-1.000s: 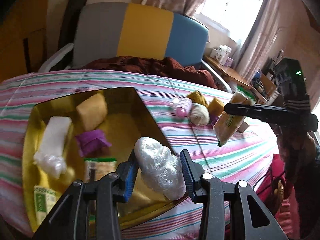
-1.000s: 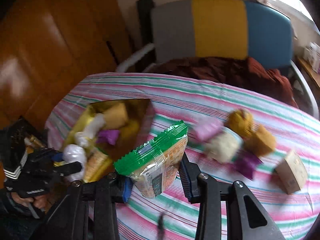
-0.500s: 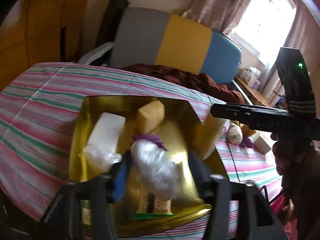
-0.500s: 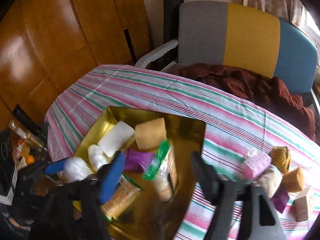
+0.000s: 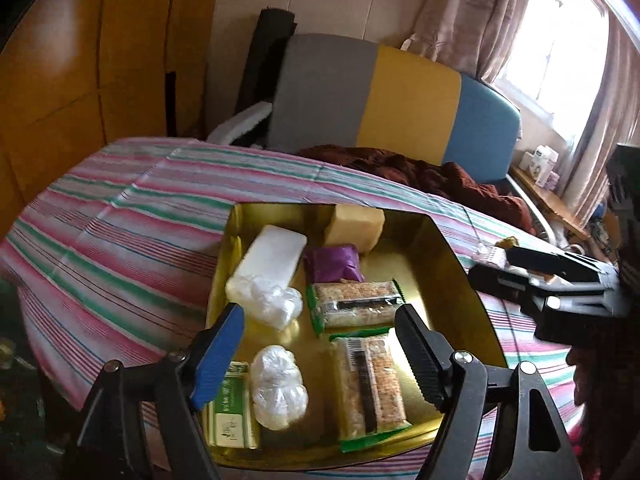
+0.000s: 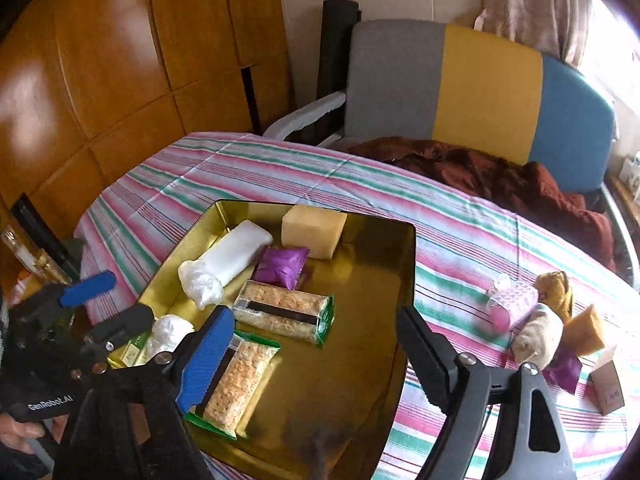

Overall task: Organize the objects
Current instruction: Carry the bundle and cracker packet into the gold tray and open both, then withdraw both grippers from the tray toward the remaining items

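- Gold tin tray (image 5: 452,256) on the striped tablecloth (image 5: 120,208) holds 2 cracker packs (image 5: 370,380).
- Left gripper (image 5: 320,350) and right gripper (image 6: 316,354) hover above, jaws opening, nothing between them.

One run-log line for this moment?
left gripper: opening, empty | right gripper: opening, empty | gold metal tray: two green-edged cracker packs inside
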`<state>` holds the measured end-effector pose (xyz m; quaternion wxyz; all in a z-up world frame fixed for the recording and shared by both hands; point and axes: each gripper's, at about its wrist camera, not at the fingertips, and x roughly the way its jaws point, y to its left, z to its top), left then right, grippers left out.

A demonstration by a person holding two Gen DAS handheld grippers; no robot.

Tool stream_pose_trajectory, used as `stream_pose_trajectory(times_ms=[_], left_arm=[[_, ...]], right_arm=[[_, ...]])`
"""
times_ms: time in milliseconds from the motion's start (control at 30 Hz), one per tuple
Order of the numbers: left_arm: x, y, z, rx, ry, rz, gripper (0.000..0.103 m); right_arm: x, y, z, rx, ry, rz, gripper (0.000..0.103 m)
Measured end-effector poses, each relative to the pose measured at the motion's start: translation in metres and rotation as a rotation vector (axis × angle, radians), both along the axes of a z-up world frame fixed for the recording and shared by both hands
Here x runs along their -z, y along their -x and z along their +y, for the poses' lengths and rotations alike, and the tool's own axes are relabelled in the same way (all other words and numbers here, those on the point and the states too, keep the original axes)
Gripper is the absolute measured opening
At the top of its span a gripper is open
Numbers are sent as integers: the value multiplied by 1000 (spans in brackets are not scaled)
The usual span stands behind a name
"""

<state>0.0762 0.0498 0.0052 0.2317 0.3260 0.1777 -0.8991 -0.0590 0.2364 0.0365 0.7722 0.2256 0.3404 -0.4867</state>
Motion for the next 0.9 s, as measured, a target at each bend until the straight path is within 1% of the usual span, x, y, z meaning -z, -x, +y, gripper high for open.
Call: stream_pose_trajectory(times_ms=[167,300,333,533,667,900], left_arm=[[-6,-2,11,-8,85,-2,85],[-9,-2,19,0,121,-4,85],[-10,-1,20,3,128,-6,85],[-13,2,31,25,151,-12,85],[-15,4,40,40,182,-18,85],[-15,10,50,64,198,-31,85]], right_arm=[[3,0,16,34,51,20,88],[2,4,22,42,57,11,88],[2,4,22,15,57,9,88],[0,14,27,32,68,-1,88],[0,23,29,47,70,-9,88],[-1,35,30,72,82,-12,88]])
